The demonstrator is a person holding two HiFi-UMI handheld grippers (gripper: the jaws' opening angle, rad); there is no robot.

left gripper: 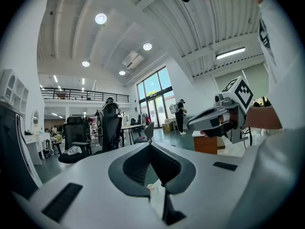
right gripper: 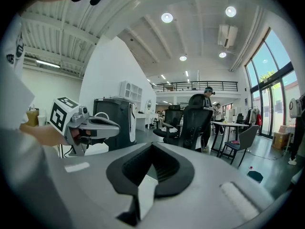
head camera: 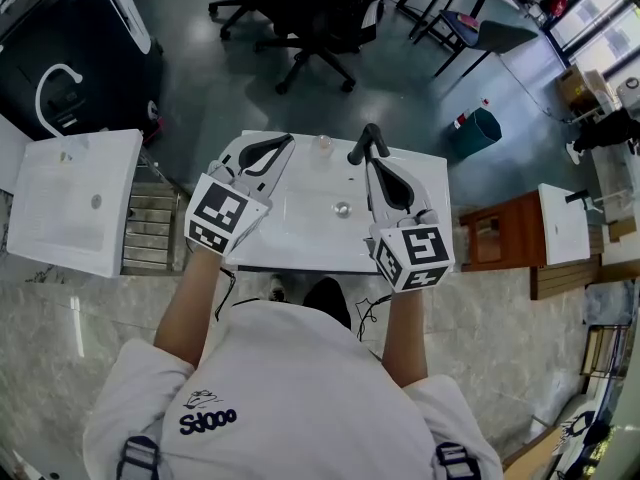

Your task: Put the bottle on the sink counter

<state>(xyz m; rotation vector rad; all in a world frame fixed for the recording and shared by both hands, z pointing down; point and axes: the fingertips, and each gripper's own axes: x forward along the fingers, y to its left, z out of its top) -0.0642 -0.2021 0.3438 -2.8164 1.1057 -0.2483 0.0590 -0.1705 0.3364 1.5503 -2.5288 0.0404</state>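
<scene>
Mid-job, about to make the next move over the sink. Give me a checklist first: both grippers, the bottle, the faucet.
1. Left gripper has nothing in it: ok, its jaws are together with nothing between them.
2. Right gripper has nothing in it: ok, its jaws are together and empty.
3. Bottle is on the sink counter: ok, it sits at the far edge, apart from both grippers.
4. Bottle stands upright: cannot tell, it is too small in the head view.
5. Right gripper is apart from the black faucet: cannot tell, the tips overlap it in the head view.
</scene>
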